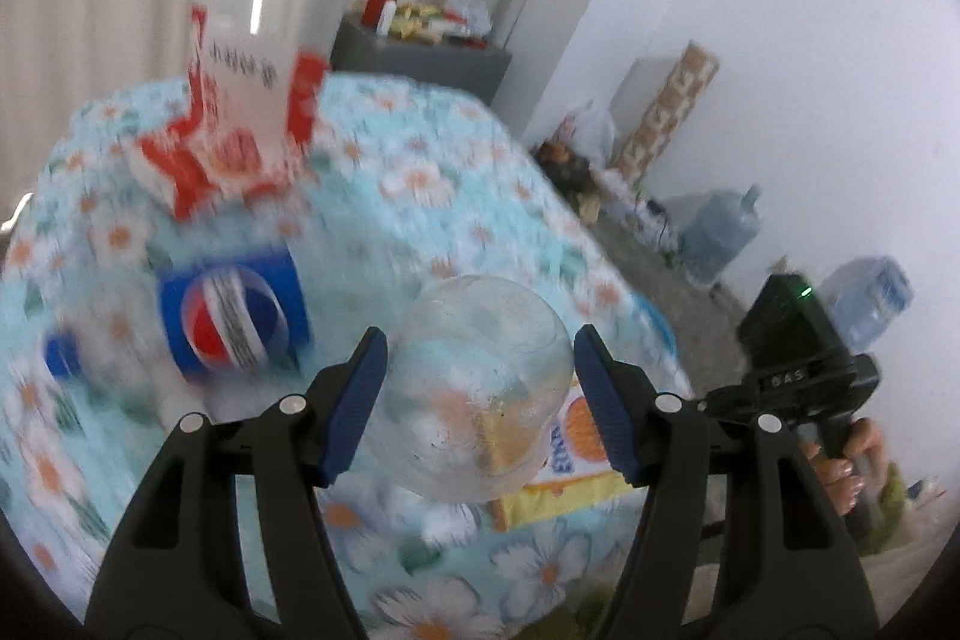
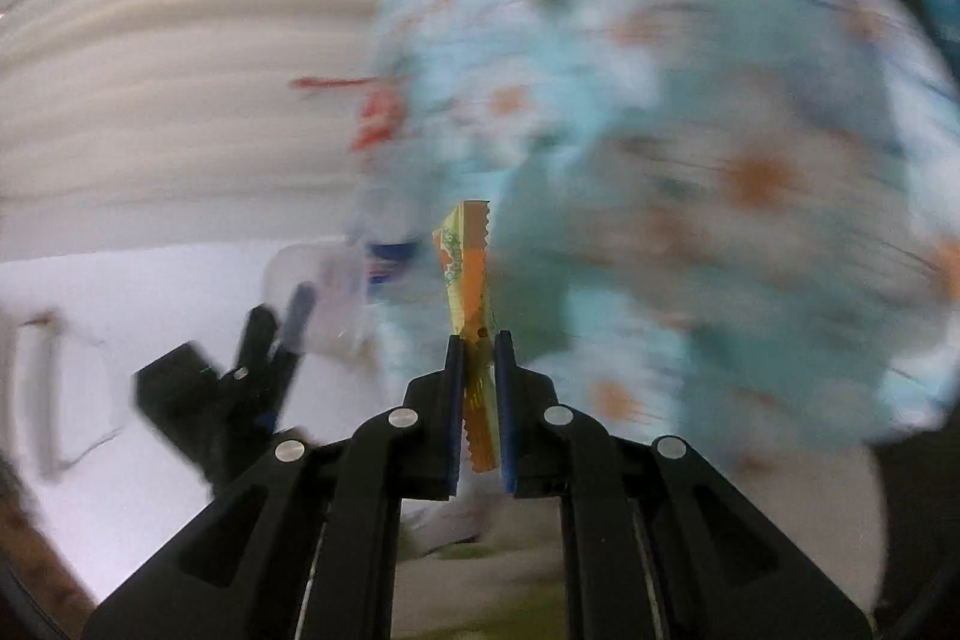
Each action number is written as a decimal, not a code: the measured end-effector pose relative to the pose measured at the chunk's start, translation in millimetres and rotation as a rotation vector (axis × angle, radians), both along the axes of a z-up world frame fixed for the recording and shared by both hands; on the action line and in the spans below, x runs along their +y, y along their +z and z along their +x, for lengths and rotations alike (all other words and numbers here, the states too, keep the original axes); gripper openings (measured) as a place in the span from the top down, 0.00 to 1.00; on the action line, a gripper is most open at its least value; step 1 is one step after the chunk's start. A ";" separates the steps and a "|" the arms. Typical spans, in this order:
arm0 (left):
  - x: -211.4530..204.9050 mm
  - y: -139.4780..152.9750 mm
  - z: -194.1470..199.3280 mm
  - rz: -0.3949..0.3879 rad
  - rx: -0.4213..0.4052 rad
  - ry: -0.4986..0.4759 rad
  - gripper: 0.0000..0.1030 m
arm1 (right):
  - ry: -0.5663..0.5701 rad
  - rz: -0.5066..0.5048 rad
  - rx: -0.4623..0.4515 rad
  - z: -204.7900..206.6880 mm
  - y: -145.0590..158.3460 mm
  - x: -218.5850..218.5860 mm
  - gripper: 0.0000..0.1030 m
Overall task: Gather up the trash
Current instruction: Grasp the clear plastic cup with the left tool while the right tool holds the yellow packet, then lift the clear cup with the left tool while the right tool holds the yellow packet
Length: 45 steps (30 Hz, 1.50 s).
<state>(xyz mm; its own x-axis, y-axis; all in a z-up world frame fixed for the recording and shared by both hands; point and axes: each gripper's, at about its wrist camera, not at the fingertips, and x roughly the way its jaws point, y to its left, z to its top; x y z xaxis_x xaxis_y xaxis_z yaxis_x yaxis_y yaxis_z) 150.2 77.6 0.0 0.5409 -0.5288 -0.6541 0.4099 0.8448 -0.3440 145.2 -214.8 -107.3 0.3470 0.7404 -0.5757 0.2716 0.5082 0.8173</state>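
L jaws grip clear cup (image 1: 474, 382); R jaws pinch snack wrapper (image 2: 471, 274); tablecloth (image 2: 690, 160) blurred.

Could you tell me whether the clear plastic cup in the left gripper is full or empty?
Empty: the clear plastic cup, held between the left gripper's pads, shows only the floral tablecloth through its walls.

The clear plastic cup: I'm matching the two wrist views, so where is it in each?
Left wrist: clear plastic cup, lower centre, between the left hand-held gripper's blue pads.
Right wrist: cup, blurred, left of centre, in that same gripper.
Shared landmark: floral tablecloth.
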 end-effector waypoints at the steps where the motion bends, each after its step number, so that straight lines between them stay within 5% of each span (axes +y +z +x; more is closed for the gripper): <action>1: -12.3 -13.1 -9.3 0.055 -0.014 0.005 0.41 | -0.019 -0.034 0.012 -6.8 -4.8 -5.9 0.90; 6: -39.9 -51.2 -29.5 0.192 -0.036 0.034 0.40 | -0.048 -0.003 0.024 -22.1 -20.2 -19.0 0.89; 13: -37.5 -63.6 -23.8 0.220 -0.019 0.074 0.38 | -0.043 0.056 -0.030 -13.0 -16.0 -8.5 0.65; 19: -40.4 -63.9 -21.5 0.227 -0.012 0.082 0.38 | -0.013 0.052 -0.065 -0.5 -3.1 8.1 0.59; 29: -46.7 -64.4 -20.9 0.269 -0.016 0.078 0.38 | 0.037 -0.019 -0.051 28.4 -5.2 42.4 0.59; 40: -49.5 -65.2 -20.9 0.304 -0.023 0.070 0.38 | 0.074 -0.058 -0.044 36.0 -11.7 49.0 0.85; 45: -51.3 -66.2 -21.0 0.313 -0.029 0.067 0.38 | 0.082 -0.070 -0.049 34.8 -12.4 49.1 0.88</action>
<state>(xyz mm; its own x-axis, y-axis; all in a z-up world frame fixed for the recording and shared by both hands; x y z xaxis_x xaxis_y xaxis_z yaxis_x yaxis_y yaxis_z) 129.2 26.3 -66.1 0.5885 -0.2667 -0.7633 0.3553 0.9333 -0.0522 180.0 -165.7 -119.7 0.3160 0.7257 -0.6111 0.1879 0.5835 0.7901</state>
